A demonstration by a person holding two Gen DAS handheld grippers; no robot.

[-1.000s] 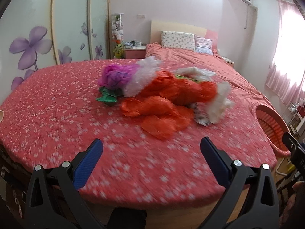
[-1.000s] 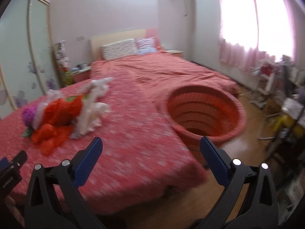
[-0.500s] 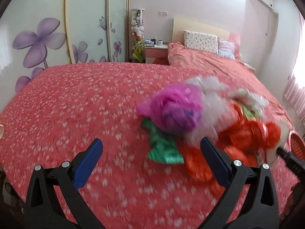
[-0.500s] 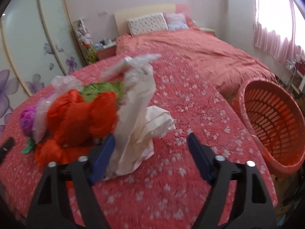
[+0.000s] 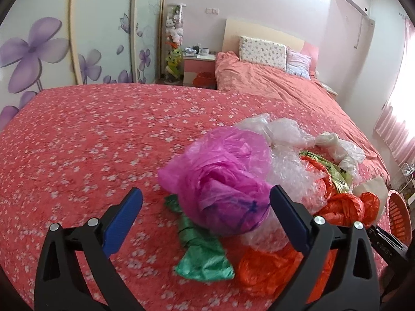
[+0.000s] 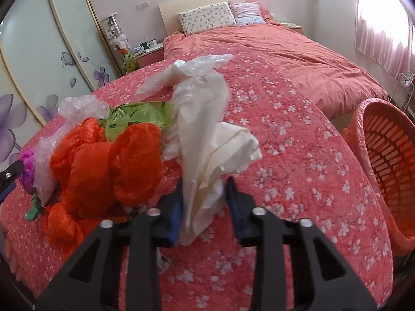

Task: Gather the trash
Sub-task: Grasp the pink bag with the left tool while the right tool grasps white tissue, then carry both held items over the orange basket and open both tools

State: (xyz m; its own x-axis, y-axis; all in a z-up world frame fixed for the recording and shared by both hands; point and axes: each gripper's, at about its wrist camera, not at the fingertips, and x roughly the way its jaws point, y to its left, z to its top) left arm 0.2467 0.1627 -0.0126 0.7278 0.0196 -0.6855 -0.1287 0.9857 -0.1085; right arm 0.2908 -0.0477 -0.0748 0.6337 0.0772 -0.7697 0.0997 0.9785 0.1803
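Note:
A pile of crumpled plastic bags lies on the red flowered bedspread. My left gripper is open, and a magenta bag bulges between its blue fingertips without touching them. A green bag, an orange bag and bubble wrap lie around it. My right gripper is closing its jaws on a cream-white plastic bag. The bag fills the narrow gap and both pads touch it. Orange bags and a light green bag sit to its left.
An orange slatted laundry basket stands off the bed's right edge, also seen as the basket. Pillows and a headboard are at the far end. Flower-printed wardrobe doors and a nightstand lie beyond on the left.
My right gripper swung from the basket to the pile and narrowed around the white bag. My left gripper moved in on the magenta bag, still wide open.

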